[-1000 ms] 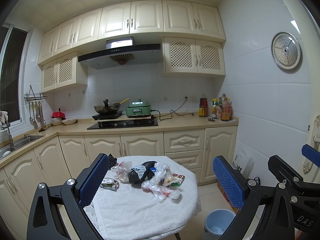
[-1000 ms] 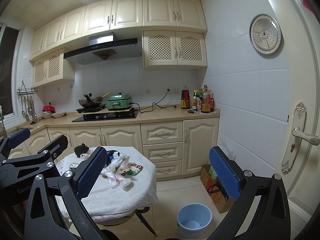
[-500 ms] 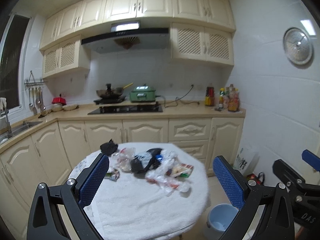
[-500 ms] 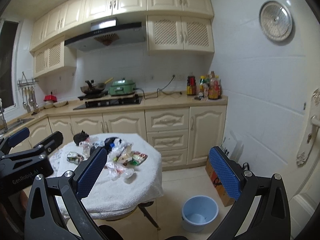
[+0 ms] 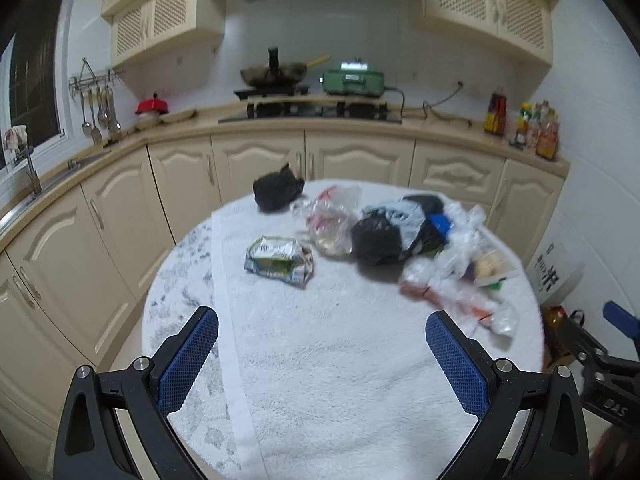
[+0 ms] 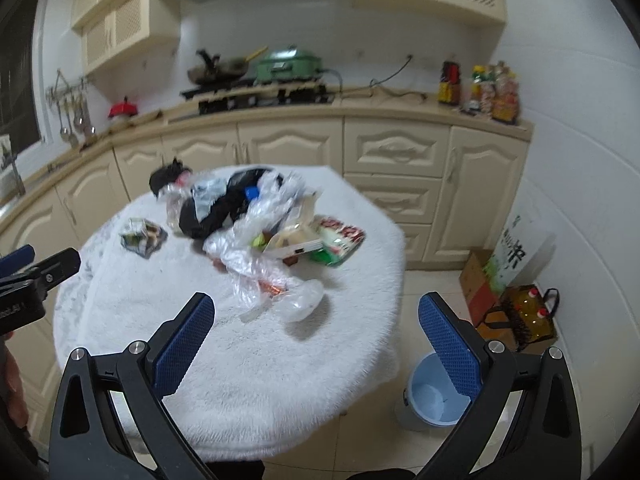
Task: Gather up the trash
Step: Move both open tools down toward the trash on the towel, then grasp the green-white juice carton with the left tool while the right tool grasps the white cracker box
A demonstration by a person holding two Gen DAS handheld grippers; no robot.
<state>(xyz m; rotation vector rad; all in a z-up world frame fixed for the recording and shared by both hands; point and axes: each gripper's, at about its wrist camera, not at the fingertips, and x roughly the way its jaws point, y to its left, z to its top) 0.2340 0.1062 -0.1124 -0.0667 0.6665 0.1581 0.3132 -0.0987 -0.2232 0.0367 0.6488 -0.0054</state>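
Trash lies on a round table covered by a white towel: a crumpled green-and-white carton, a small black bag, a clear bag, a black bag and clear plastic wrappers. In the right wrist view I see the carton, the black bag, the clear wrappers and a red-green packet. A light blue bin stands on the floor right of the table. My left gripper and right gripper are open and empty above the table's near side.
Cream kitchen cabinets and a counter with a stove, wok and green cooker run behind the table. Bottles stand at the counter's right end. A cardboard box and a bag with oil bottles sit on the floor by the right wall.
Both grippers have tilted downward and moved closer to the table, so the trash and towel now fill the views. Both stayed open and empty.
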